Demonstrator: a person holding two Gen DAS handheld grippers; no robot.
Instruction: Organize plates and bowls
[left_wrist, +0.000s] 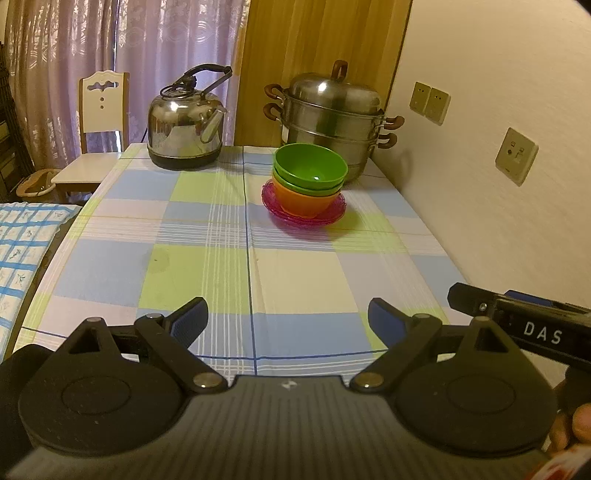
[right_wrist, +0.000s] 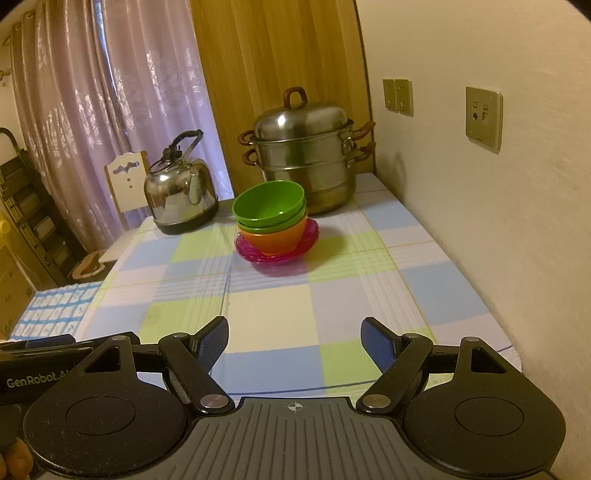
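A stack of bowls stands on pink plates (left_wrist: 334, 214) (right_wrist: 312, 232) at the far side of the table. Two green bowls (left_wrist: 310, 168) (right_wrist: 269, 206) nest in an orange bowl (left_wrist: 303, 201) (right_wrist: 277, 236). My left gripper (left_wrist: 288, 321) is open and empty over the table's near edge, well short of the stack. My right gripper (right_wrist: 295, 341) is open and empty too, beside the left one. The right gripper's body shows in the left wrist view (left_wrist: 532, 321), and the left gripper's body shows in the right wrist view (right_wrist: 48, 365).
A steel kettle (left_wrist: 184, 125) (right_wrist: 179, 192) and a steel steamer pot (left_wrist: 332, 118) (right_wrist: 306, 155) stand at the back of the checked tablecloth (left_wrist: 207, 258) (right_wrist: 351, 306). A wall (left_wrist: 498, 184) runs along the right. A white chair (left_wrist: 99, 129) stands at the far left.
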